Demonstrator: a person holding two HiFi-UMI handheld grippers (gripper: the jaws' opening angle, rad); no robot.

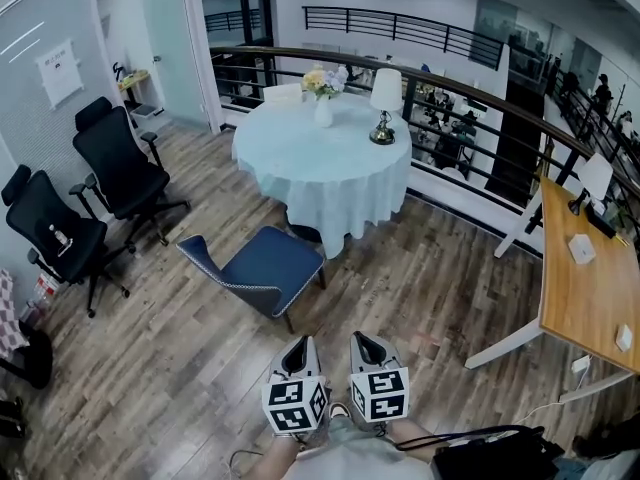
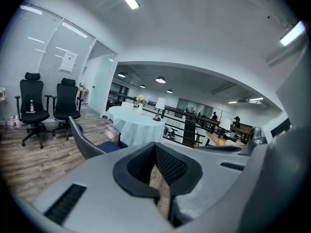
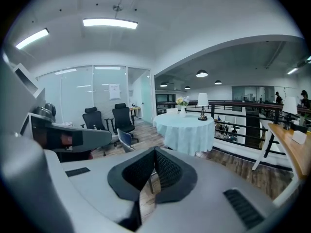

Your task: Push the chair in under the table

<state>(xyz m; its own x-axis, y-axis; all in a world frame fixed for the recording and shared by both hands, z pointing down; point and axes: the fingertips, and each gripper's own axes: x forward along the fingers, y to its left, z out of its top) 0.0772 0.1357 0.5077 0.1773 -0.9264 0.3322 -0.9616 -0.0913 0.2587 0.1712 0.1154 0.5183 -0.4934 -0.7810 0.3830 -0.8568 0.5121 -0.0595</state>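
A blue chair (image 1: 265, 265) stands on the wood floor, pulled out from the round table (image 1: 322, 168) with its pale blue cloth. Its seat faces the table and its grey-backed rest is on the near left side. My left gripper (image 1: 299, 345) and right gripper (image 1: 366, 342) are side by side at the bottom of the head view, a short way behind the chair and apart from it. Both are shut with nothing between the jaws. The left gripper view shows the chair (image 2: 86, 144) and the table (image 2: 133, 123) ahead. The right gripper view shows the chair (image 3: 125, 141) and the table (image 3: 187, 127).
Two black office chairs (image 1: 125, 171) (image 1: 55, 233) stand by the left wall. A wooden desk (image 1: 580, 288) is at the right, and a railing (image 1: 470, 96) runs behind the table. A flower vase (image 1: 323, 96) and a lamp (image 1: 384, 103) stand on the table. A black bag (image 1: 490, 453) lies near my feet.
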